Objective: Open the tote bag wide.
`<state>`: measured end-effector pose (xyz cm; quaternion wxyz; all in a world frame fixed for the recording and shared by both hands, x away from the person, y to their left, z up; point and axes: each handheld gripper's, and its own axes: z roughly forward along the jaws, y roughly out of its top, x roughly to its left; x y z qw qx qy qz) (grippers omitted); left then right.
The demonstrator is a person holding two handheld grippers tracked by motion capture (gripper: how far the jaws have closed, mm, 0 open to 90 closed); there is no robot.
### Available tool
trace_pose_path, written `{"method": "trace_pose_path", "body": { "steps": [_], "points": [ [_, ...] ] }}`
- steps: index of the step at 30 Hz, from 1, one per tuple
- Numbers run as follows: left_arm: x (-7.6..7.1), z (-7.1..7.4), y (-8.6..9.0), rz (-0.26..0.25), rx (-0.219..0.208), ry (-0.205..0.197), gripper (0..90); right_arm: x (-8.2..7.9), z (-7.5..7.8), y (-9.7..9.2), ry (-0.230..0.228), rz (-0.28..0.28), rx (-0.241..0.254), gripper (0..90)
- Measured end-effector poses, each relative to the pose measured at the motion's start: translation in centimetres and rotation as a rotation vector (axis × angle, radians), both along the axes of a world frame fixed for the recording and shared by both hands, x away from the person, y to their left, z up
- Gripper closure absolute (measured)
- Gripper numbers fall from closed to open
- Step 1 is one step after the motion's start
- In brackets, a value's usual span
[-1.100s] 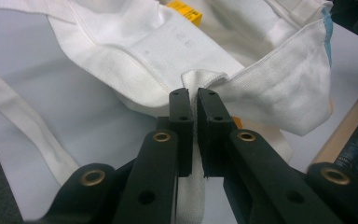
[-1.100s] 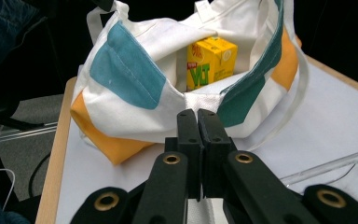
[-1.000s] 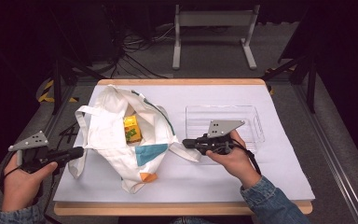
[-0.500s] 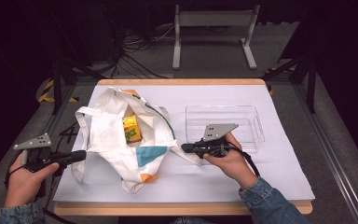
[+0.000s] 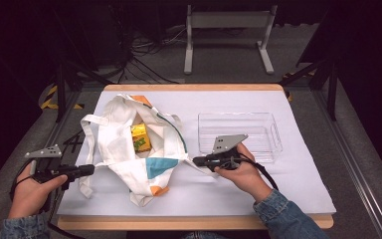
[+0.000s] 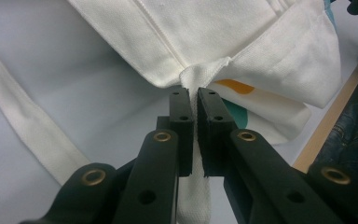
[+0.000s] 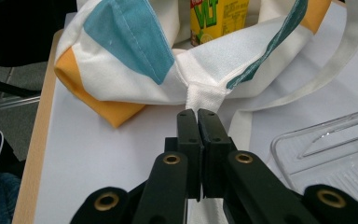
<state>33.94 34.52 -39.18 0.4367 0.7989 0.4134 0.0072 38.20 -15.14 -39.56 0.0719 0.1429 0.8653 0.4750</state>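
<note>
Basically both grippers are clamped on the bag (image 5: 139,144), one each side. Left gripper (image 6: 194,100): jaws nearly together, pinching a handle strap right where it's stitched to the bag rim. Right gripper (image 7: 197,115): same deal, jaws closed on the strap root of the opposite side.

My read on why: holding at the strap roots and keeping the hands apart spreads the mouth, so the carton (image 5: 140,137) inside stays exposed and reachable. In the high view it lies in the open mouth, roughly mid-bag; in the right gripper view it stands just behind the pinched rim.

The tray (image 5: 273,130) sits empty just beyond the right hand (image 5: 244,175), close to the bag but not touching it. Likely drop spot for the carton.

Room: the bag is left of centre on the mat (image 5: 298,169). Its lower corner is near the front table edge (image 5: 194,222), and the left gripper already hangs at or past the mat's left border, so little more pull is available that way. Plenty of bare mat front-right. The loose strap loop on the left could snag.
</note>
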Motion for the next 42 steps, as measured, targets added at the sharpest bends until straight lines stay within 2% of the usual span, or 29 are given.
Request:
{"method": "trace_pose_path", "body": {
  "steps": [12, 19, 24, 27, 29, 32, 34, 36, 38, 40, 42],
  "points": [
    [0.9, -1.2, -0.5, -0.014, 0.029, 0.047, 85.5, 0.1, -1.4, -0.2, 0.036, -0.002, -0.035, 88.6],
    [1.0, -1.5, -0.4, -0.015, 0.020, 0.063, 85.5, 0.1, -1.8, -0.1, 0.058, 0.004, -0.049, 88.4],
    [0.9, -1.4, -0.4, -0.018, 0.017, 0.065, 85.4, 0.1, -1.9, -0.1, 0.066, 0.006, -0.049, 88.3],
    [0.7, -1.0, -0.3, -0.029, 0.007, 0.049, 84.8, 0.0, -1.7, 0.0, 0.057, 0.008, -0.046, 87.6],
    [0.6, -0.7, -0.5, -0.037, 0.014, 0.039, 84.0, -0.1, -1.5, -0.1, 0.060, 0.004, -0.041, 85.0],
    [0.4, -0.2, -0.7, -0.032, 0.031, 0.020, 75.9, 0.0, -1.1, -0.2, 0.087, 0.000, -0.024, 78.3],
    [0.1, 0.3, -0.8, -0.026, 0.043, 0.002, 70.6, 0.0, -0.8, -0.4, 0.086, 0.006, -0.016, 76.0],
    [-0.2, 0.8, -0.8, -0.007, 0.044, -0.012, 61.2, -0.1, -0.4, -0.6, 0.088, 0.005, 0.004, 72.5],
    [-0.5, 1.4, -0.8, 0.000, 0.043, -0.030, 57.0, -0.1, 0.1, -0.7, 0.071, 0.001, 0.013, 68.1],
    [-0.8, 2.0, -0.9, 0.015, 0.038, -0.054, 48.8, -0.3, 0.6, -0.9, 0.060, -0.003, 0.034, 64.1],
    [-1.1, 2.8, -0.9, 0.022, 0.036, -0.092, 44.4, -0.5, 1.2, -1.1, 0.038, -0.008, 0.055, 61.2]
  ]
}}
